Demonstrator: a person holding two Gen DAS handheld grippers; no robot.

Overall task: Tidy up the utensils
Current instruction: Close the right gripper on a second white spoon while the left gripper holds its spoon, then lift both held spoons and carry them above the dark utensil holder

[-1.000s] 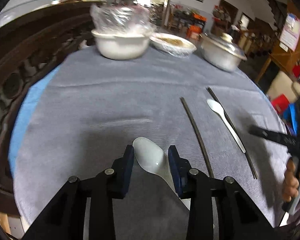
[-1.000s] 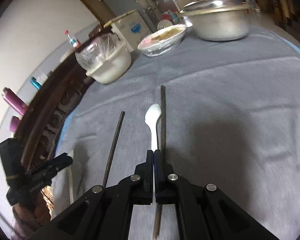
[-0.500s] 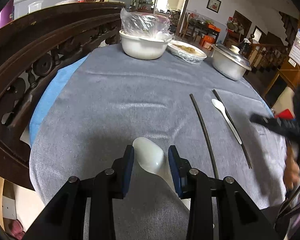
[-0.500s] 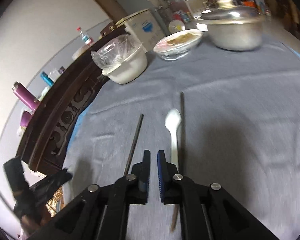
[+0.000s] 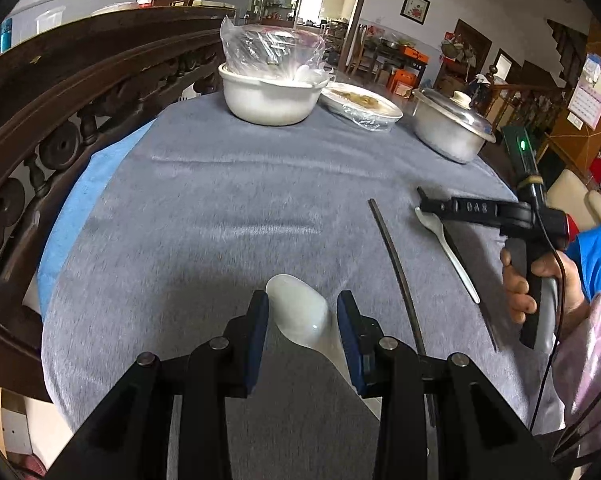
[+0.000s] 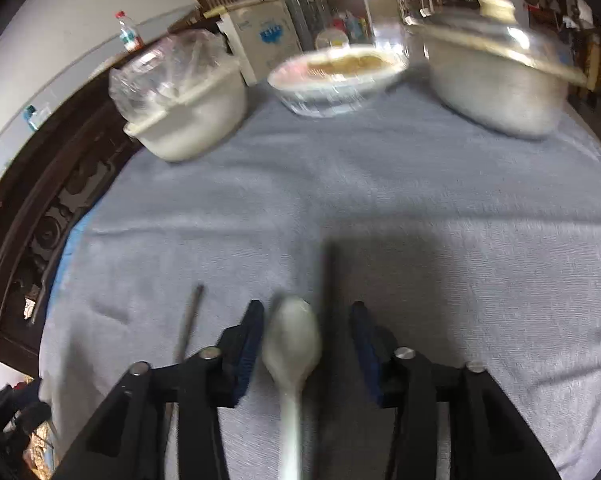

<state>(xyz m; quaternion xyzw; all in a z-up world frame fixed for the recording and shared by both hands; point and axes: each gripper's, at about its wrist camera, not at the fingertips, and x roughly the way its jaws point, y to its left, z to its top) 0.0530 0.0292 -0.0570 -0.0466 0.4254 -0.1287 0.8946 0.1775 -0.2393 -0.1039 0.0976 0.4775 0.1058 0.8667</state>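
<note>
- Left tool (image 5: 302, 318) is pinching the big spoon (image 5: 300, 316), a glossy white soup-type spoon; its bowl sticks out ahead of the pads and the handle runs back under the right-hand finger.
- Right tool (image 6: 306, 336) is opening up, pads not touching anything. The small spoon (image 6: 292, 344), a slim white plastic one, lies on the grey cloth of the desk (image 6: 420, 200) right between its fingers, bowl pointing away.
- One dark chopstick (image 6: 328, 276) lies just right of that spoon, also inside the gap; the other chopstick (image 6: 189, 322) sits outside the left finger.
- From the left view the right tool's side has raised characters, too small to read for sure.
- Far ahead of both tools: a white bowl (image 5: 270, 96) with a plastic bag, a wrapped dish (image 5: 360, 106) and a lidded metal pot (image 5: 452, 128).
</note>
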